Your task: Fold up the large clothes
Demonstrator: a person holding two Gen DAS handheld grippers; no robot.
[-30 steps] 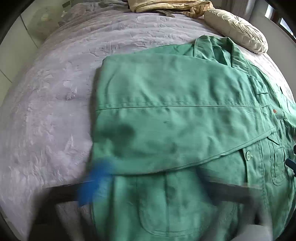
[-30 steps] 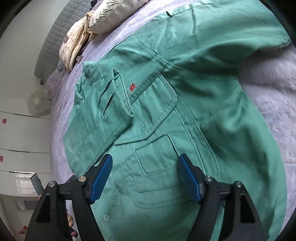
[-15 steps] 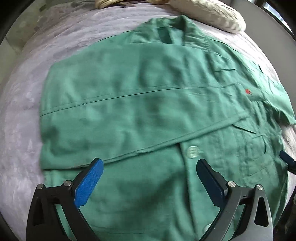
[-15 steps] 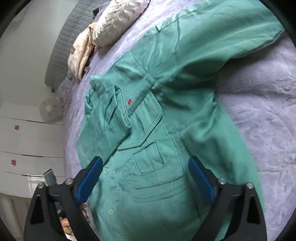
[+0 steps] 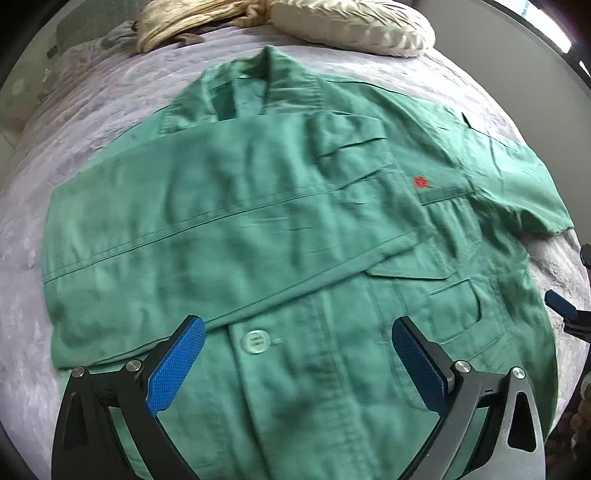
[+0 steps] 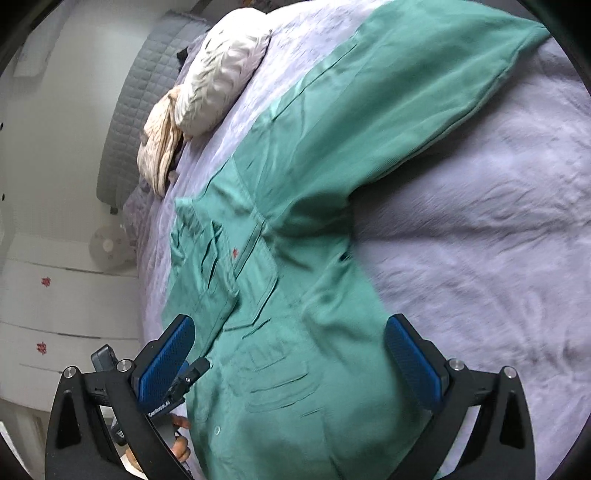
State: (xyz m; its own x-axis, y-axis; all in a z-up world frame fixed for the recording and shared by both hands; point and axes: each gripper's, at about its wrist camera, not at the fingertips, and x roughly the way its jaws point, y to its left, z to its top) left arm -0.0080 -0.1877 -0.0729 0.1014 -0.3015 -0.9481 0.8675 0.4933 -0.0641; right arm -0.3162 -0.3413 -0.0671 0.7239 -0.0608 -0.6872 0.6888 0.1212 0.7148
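The unfolded sleeve point(image 6: 424, 85) stretches away from the jacket point(image 6: 295, 314), nearer the right gripper point(image 6: 288, 354); both grippers' jaws gape empty.

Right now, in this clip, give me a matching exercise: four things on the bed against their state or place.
Things:
1. one sleeve
2. other sleeve
3. pillow
4. right gripper

States:
A. spread out on the bedspread
B. open above the jacket
C. folded across the chest
D. beyond the collar

Pairs: 1-C, 2-A, 3-D, 4-B.
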